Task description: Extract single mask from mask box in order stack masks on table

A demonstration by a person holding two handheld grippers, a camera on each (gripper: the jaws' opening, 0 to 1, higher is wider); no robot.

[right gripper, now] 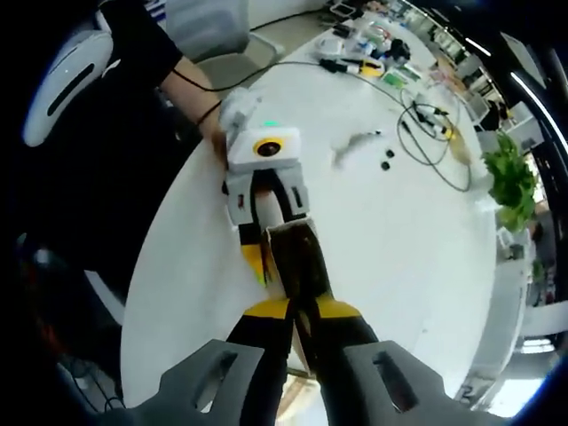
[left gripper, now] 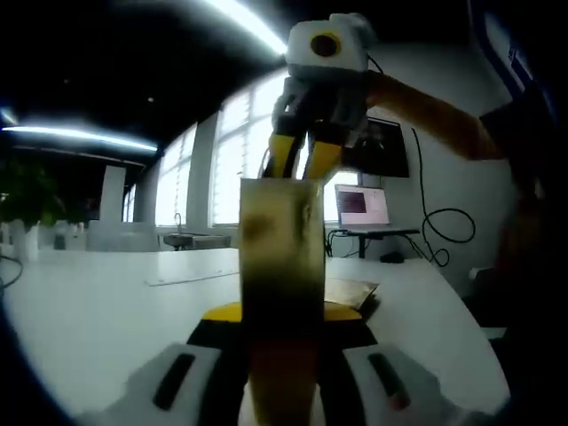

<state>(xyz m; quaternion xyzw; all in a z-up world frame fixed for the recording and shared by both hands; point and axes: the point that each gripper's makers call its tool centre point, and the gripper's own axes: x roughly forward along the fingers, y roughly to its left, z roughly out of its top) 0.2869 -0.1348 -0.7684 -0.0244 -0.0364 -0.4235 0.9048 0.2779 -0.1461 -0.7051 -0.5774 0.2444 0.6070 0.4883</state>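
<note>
A tall brownish mask box (left gripper: 282,257) stands upright over the white table, clamped between the jaws of my left gripper (left gripper: 284,312). My right gripper (left gripper: 304,164) comes down from above, its yellow fingers (left gripper: 286,155) pinched at the box's top edge. In the right gripper view I look down along my right gripper (right gripper: 302,309), shut at the top of the mask box (right gripper: 300,257); the mask itself is too dim to make out. Beyond it my left gripper (right gripper: 277,259) grips the box from the far side.
A flat brownish sheet (left gripper: 351,293) lies on the table (left gripper: 89,311) behind the box. A laptop (left gripper: 362,209) stands at the far edge. Cables (right gripper: 426,124), small black bits (right gripper: 388,158) and a plant (right gripper: 510,177) lie across the table (right gripper: 399,231). A person's arm (left gripper: 426,111) reaches in.
</note>
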